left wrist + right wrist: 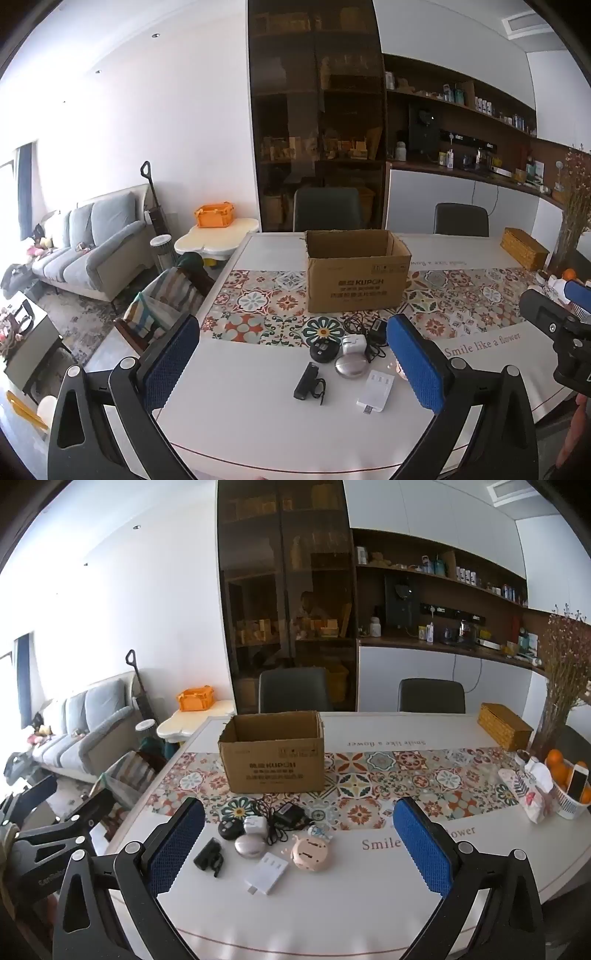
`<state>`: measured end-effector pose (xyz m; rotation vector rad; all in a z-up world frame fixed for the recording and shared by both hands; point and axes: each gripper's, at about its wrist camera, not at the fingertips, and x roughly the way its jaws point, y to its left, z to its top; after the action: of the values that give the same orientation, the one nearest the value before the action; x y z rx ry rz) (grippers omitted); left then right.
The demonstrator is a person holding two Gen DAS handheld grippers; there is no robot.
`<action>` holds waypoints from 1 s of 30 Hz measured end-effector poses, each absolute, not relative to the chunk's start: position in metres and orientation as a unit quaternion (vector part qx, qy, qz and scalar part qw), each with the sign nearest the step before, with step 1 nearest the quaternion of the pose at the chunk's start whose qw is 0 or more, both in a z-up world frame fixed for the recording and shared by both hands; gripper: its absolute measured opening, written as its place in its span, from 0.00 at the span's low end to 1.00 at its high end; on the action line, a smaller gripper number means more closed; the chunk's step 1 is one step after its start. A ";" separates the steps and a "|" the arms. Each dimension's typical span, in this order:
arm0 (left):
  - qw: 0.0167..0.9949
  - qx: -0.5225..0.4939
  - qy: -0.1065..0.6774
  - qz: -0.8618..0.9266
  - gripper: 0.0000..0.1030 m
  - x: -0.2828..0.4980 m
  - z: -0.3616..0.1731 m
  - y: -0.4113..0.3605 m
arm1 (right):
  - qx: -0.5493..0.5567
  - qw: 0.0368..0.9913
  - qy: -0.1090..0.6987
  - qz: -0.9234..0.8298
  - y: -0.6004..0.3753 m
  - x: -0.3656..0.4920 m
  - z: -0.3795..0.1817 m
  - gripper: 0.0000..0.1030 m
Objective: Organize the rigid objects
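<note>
Both grippers were held wide and unloaded above the near edge of the table (258, 406): the left gripper (293, 363) with nothing between its blue, dimpled pads, the right gripper (299, 845) likewise released, black frames and round rivets showing behind the pads.

Just past the fingertips, the small rigid objects were seen clustered on the smooth white part of the tabletop. Nearest lay a flat white rectangular hub (266, 877) with a row of slots and a short plug at one corner. To its left a matte black oblong gadget (208, 856) was set, a looped strap attached. A glossy, pebble-shaped silver case (250, 846) was touching the cluster's middle, and beside it a round pink device (308, 853) with a perforated face was noted. Behind these a black disc (229, 829), a white cube charger (255, 826) and a black adapter with tangled cable (286, 814) were gathered, close together.

Farther back, on the patterned tile-print runner, an open corrugated cardboard box (273, 762) was standing upright, flaps down, printed lettering on its front. Well beyond, at the far right, a woven wicker box (504, 725) was placed, near a vase of dried flowers (565, 657).
</note>
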<state>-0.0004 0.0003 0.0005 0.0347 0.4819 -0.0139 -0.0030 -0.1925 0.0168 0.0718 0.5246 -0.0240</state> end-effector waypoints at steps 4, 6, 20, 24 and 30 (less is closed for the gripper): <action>0.975 0.024 0.222 -0.011 1.00 -0.002 0.003 0.000 | 0.038 0.964 0.262 -0.011 -0.193 -0.003 0.016 0.99; 0.975 0.029 0.217 -0.016 1.00 -0.003 0.005 -0.001 | 0.037 0.964 0.261 -0.012 -0.193 -0.003 0.016 0.99; 0.976 0.034 0.216 0.003 1.00 -0.008 0.008 -0.007 | 0.043 0.963 0.265 -0.008 -0.199 -0.001 0.015 0.99; 0.975 0.032 0.220 0.002 1.00 -0.006 0.006 -0.008 | 0.044 0.962 0.268 -0.005 -0.200 -0.001 0.014 0.99; 0.975 0.031 0.218 0.002 1.00 -0.005 0.009 -0.007 | 0.044 0.963 0.268 -0.007 -0.201 -0.002 0.012 0.99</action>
<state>-0.0054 -0.0072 0.0087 0.0635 0.4396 0.0037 -0.0017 -0.2013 0.0124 0.0882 0.5421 -0.0149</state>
